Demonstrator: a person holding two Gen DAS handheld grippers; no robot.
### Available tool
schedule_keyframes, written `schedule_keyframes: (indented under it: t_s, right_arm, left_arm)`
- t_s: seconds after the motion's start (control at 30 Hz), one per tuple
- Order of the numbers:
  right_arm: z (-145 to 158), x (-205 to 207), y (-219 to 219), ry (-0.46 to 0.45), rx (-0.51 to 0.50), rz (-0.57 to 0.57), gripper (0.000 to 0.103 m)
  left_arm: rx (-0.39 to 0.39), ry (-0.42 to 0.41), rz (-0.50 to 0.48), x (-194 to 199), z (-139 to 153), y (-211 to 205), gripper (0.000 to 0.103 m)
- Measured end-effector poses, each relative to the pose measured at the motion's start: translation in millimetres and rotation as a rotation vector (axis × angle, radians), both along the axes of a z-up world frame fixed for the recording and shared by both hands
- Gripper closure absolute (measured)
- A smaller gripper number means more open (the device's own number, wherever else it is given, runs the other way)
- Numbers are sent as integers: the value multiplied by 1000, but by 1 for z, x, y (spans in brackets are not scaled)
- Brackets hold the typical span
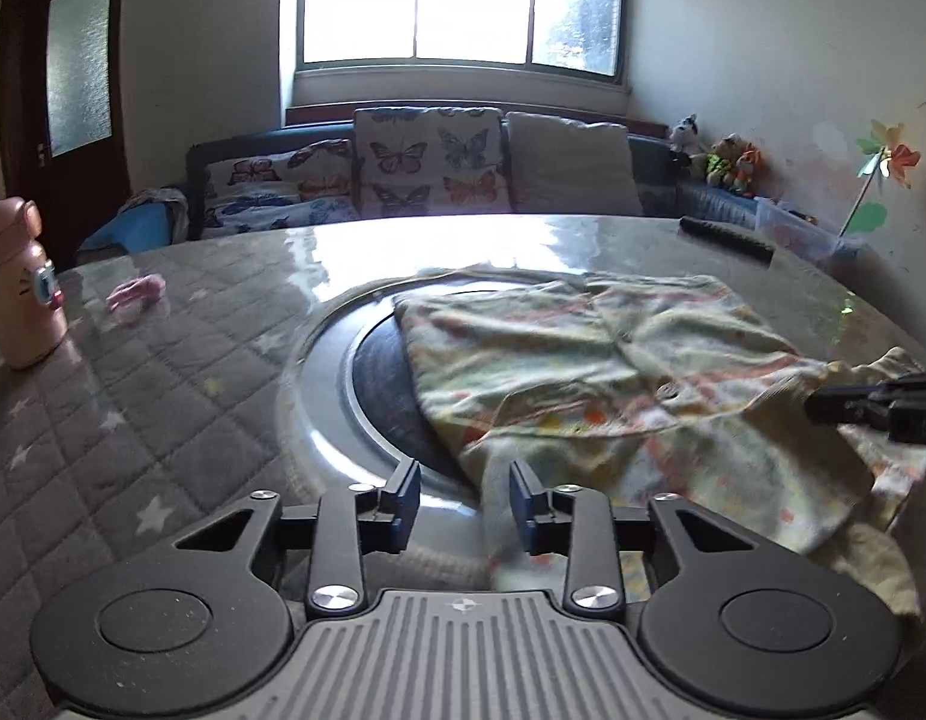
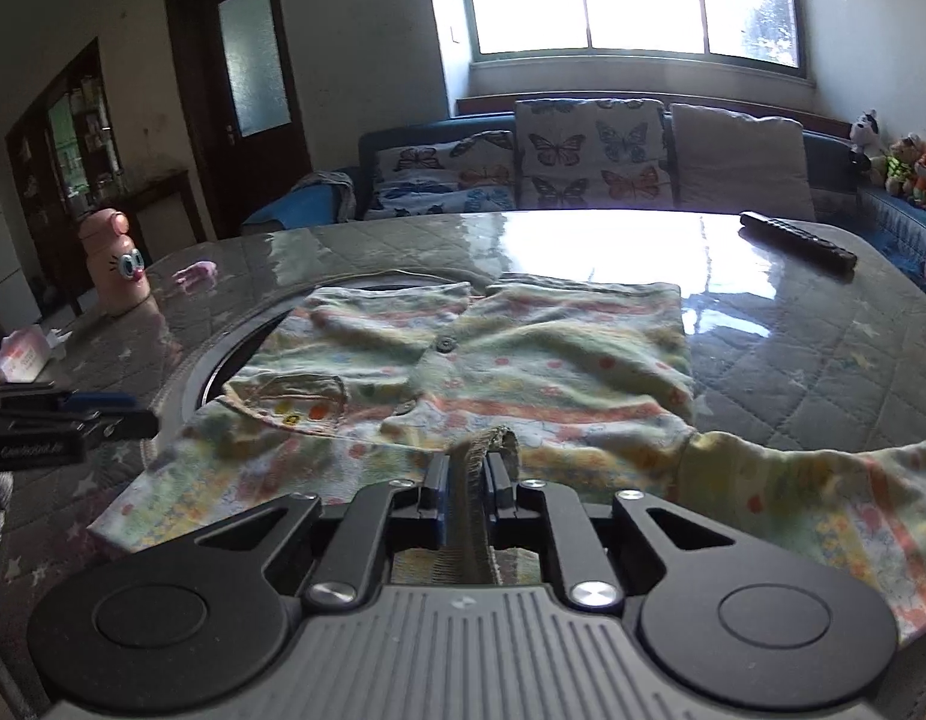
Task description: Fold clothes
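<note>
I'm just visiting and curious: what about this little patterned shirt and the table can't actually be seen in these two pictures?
- Left wrist view: the patterned shirt is motion-blurred, so its print is unreadable.
- Right wrist view: the right gripper hides the rest of the ribbed edge it pinches.
- Both views: the shirt covers much of the dark round inset in the table.
- Right wrist view: the left gripper is cut off by the left edge.
- The remote's buttons are too small.

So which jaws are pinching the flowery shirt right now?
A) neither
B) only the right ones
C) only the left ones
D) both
B: the right gripper has its jaws shut on a ribbed edge of the shirt, while the left gripper has its jaws apart, clamping nothing.
</note>
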State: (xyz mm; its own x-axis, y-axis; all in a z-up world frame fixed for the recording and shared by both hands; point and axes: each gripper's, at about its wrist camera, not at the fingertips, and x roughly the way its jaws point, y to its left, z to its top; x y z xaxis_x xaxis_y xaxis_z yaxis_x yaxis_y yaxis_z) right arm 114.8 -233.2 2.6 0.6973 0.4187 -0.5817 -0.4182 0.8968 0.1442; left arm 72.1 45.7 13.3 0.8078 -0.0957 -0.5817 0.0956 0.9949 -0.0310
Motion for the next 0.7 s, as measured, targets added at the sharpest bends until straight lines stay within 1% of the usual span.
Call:
schedule_keyframes:
  t_s: [0.03, 0.13, 0.3, 0.43, 0.53, 0.7]
  right_arm:
    - [-3, 0, 2, 3, -1, 13, 86]
    - [-10, -1, 9, 11, -12, 45, 86]
    - [-18, -1, -1, 31, -20, 28, 85]
    - [-14, -5, -20, 23, -18, -19, 82]
    - [-11, -8, -32, 14, -6, -46, 82]
    - [-6, -6, -21, -12, 30, -5, 82]
  left_arm:
    - [1, -1, -17, 4, -1, -4, 74]
    - [7, -2, -66, 16, -3, -15, 80]
    - [47, 55, -76, 32, -22, -21, 81]
    - [52, 52, -78, 31, -22, -21, 80]
    - [57, 44, -73, 30, -19, -23, 80]
    - [64, 45, -63, 31, -19, -25, 80]
